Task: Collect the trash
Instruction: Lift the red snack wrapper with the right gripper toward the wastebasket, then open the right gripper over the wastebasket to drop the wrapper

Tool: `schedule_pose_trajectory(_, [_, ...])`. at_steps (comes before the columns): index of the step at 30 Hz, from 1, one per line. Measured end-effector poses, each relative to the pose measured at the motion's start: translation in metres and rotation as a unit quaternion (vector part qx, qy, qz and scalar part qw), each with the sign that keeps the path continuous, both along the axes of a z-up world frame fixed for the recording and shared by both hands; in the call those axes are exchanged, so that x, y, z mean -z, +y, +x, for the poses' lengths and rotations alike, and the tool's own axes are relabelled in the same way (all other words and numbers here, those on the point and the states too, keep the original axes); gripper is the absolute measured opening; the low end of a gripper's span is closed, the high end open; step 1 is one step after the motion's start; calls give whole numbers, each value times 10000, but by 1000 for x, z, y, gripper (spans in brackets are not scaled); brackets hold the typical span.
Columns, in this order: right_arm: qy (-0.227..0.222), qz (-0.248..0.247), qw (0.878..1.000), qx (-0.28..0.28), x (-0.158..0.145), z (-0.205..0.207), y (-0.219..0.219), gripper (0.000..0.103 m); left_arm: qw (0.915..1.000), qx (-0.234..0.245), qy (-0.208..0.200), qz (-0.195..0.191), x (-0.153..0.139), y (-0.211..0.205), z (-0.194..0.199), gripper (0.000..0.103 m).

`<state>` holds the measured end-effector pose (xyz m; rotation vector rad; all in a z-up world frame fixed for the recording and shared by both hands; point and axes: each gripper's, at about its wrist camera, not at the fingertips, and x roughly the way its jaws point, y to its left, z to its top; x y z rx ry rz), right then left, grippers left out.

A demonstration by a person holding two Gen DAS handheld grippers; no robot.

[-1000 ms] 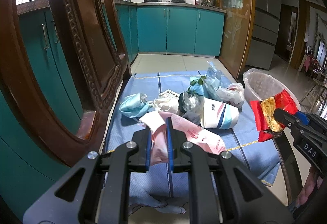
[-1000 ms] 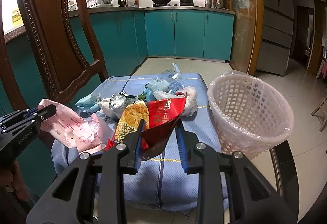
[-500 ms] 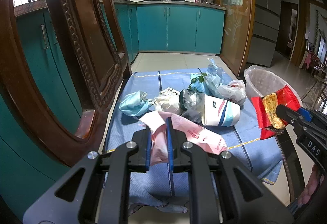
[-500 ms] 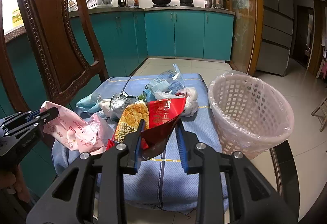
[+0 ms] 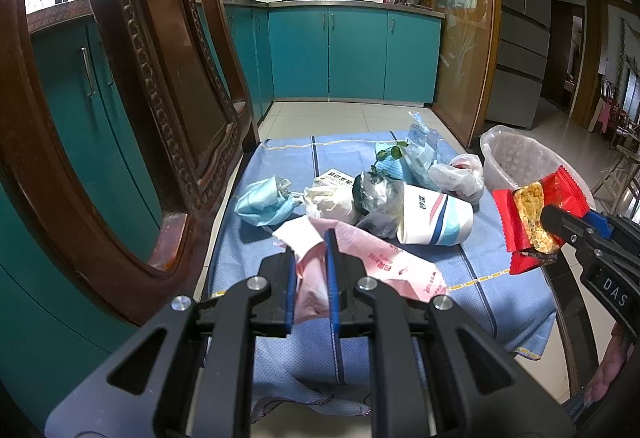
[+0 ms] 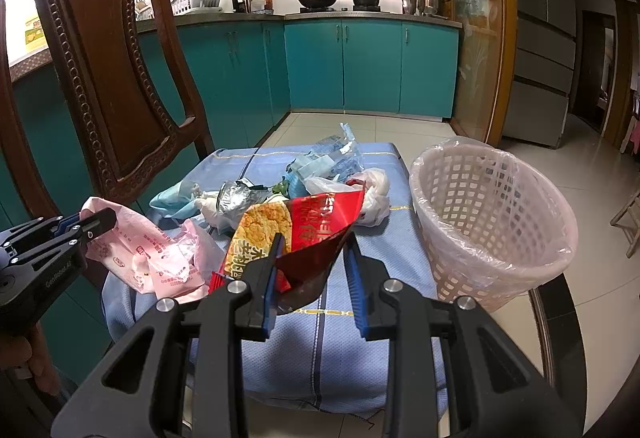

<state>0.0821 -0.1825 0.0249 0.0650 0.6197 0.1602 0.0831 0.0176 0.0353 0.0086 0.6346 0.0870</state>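
Left wrist view: my left gripper (image 5: 311, 244) has its blue-padded fingers (image 5: 331, 258) clenched on a crumpled pink plastic bag with red print (image 5: 360, 258), which drapes forward onto the blue striped cloth (image 5: 500, 302) covering the desk. Beyond the bag lies a heap of trash: a crumpled light blue face mask (image 5: 264, 198), a wad of white tissue (image 5: 330, 200), a dark crinkled plastic wrapper (image 5: 374, 194), a white paper cup with blue and red stripes lying on its side (image 5: 436, 214), and a knotted white plastic bag (image 5: 460, 176). A carved dark wooden chair (image 5: 132, 98) stands close on the left.

Right wrist view: my right gripper (image 6: 314, 244) is grasping a red snack packet with a yellow biscuit picture (image 6: 308, 228), lifted above the cloth; the left finger presses the packet and the right finger meets its folded edge. Just to the right stands a white lattice wastebasket lined with a clear plastic bag (image 6: 492, 222), at the edge of the desk, near the packet but not touching it. Teal kitchen cabinets (image 6: 372, 66) fill the background.
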Motion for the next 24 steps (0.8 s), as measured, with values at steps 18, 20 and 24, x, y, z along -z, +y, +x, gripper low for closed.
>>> schedule_pose_trajectory(18, [-401, 125, 9927, 1128, -24, 37, -78, 30, 9999, -35, -36, -98, -2, 2, -2, 14])
schedule_pose_trajectory(20, [-315, 185, 9885, 1470, -20, 56, -103, 30, 9999, -38, -47, -111, -3, 2, -2, 14])
schedule_pose_trajectory(24, [-54, 331, 9802, 1950, -5, 90, -140, 37, 9999, -64, -88, -119, -4, 3, -3, 14])
